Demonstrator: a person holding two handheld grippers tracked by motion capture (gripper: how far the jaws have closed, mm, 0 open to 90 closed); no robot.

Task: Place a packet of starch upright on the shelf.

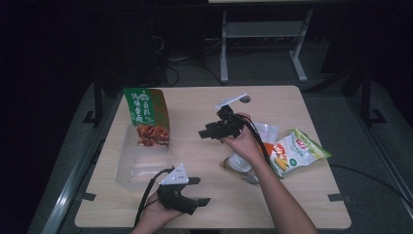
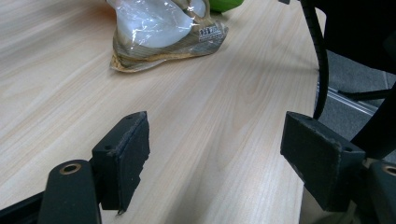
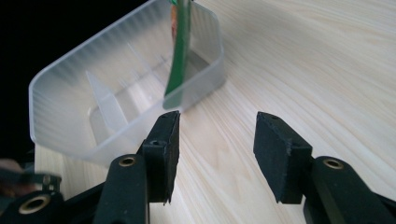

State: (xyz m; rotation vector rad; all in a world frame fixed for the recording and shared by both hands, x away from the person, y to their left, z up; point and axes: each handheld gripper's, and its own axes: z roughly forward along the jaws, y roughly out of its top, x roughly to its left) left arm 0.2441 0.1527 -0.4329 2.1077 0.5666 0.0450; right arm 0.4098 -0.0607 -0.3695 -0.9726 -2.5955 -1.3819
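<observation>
A clear plastic bin (image 1: pixel 127 170) with dividers stands at the table's left. A green snack packet (image 1: pixel 146 117) with a picture of brown food stands upright in its far end. My right gripper (image 1: pixel 203 132) hovers over the middle of the table and points left at the bin, open, with nothing between its jaws. In the right gripper view the right gripper (image 3: pixel 217 149) faces the bin (image 3: pixel 60 102) and the packet's green edge (image 3: pixel 180 56), a short way off. My left gripper (image 1: pixel 202 190) rests near the front edge, open and empty. The left gripper (image 2: pixel 215 154) points across bare wood.
A green and white chips bag (image 1: pixel 294 153) lies at the right. A clear packet with a brown edge (image 1: pixel 241 165) lies under the right forearm, and it is ahead of the left jaws as the clear packet (image 2: pixel 163 32). Another clear packet (image 1: pixel 267 130) lies behind the right hand.
</observation>
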